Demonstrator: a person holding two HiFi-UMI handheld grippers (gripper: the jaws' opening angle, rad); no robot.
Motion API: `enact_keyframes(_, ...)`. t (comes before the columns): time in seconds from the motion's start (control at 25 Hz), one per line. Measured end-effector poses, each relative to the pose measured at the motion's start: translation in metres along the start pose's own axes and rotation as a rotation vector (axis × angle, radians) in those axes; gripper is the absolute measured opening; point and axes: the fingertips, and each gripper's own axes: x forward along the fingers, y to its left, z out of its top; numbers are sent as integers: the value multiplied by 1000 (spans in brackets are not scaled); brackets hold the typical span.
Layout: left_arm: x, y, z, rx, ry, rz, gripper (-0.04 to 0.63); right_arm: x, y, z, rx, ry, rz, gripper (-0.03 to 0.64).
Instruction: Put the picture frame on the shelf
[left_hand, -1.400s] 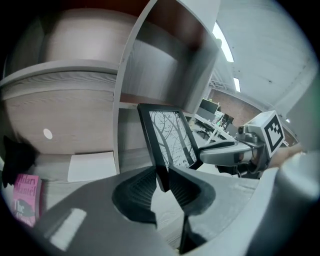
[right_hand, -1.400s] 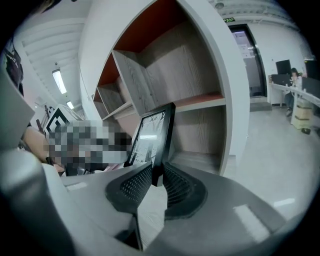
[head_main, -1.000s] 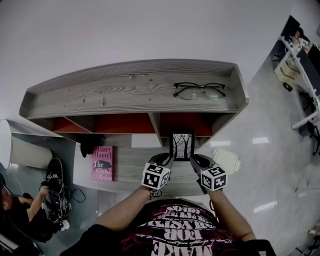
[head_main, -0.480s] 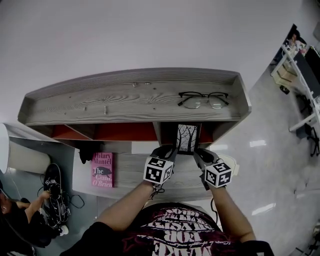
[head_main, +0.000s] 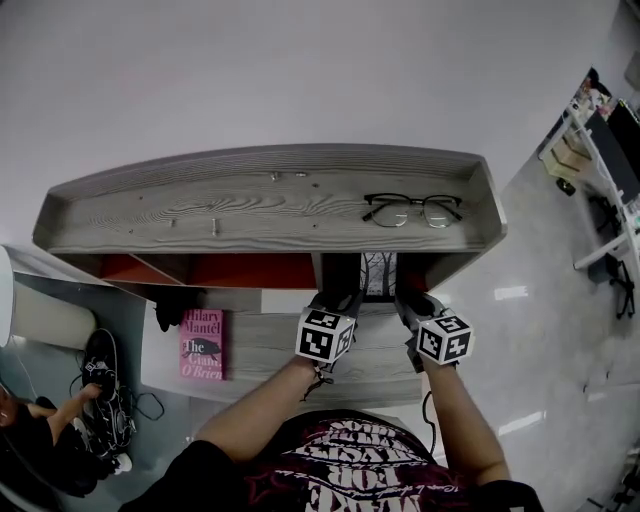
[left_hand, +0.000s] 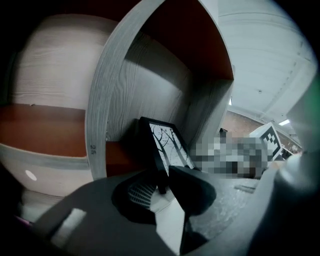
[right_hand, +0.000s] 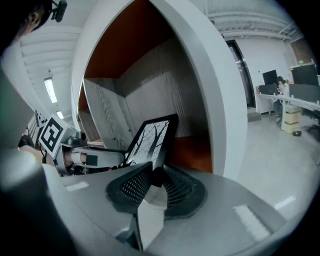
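The black picture frame (head_main: 377, 273) shows a bare-tree print and stands partly inside the right compartment of the grey wood shelf (head_main: 260, 195). My left gripper (head_main: 338, 303) is shut on the frame's left edge (left_hand: 161, 150). My right gripper (head_main: 405, 300) is shut on its right edge (right_hand: 162, 142). In both gripper views the frame (right_hand: 150, 140) leans between the jaws, with the compartment's orange lining (right_hand: 187, 150) and grey side wall (left_hand: 150, 95) behind it. The shelf's top board hides the frame's upper part in the head view.
Black glasses (head_main: 412, 209) lie on the shelf top at the right. A pink book (head_main: 202, 344) rests on the lower ledge at the left, next to a dark object (head_main: 172, 305). A white lid-like thing (head_main: 462, 318) sits right of my right gripper. A seated person (head_main: 40, 450) is lower left.
Both grippers have carried the frame forward, from in front of the shelf into the right compartment, so more of it is hidden under the top board. Both stay shut on it.
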Motion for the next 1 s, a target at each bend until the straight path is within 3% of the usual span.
enact_keyframes(0.24,4,0,1,-42,-10,2,91,2,-6,7,13,-12,-3,86)
enact_keyframes(0.52,4,0,3,-16,-21,17,92,2,-2,9,7,-24,7,130)
enact_keyframes(1.0,-30,-12,12,-2,-98,64,91,-32,12,27,-97,-91,17,113)
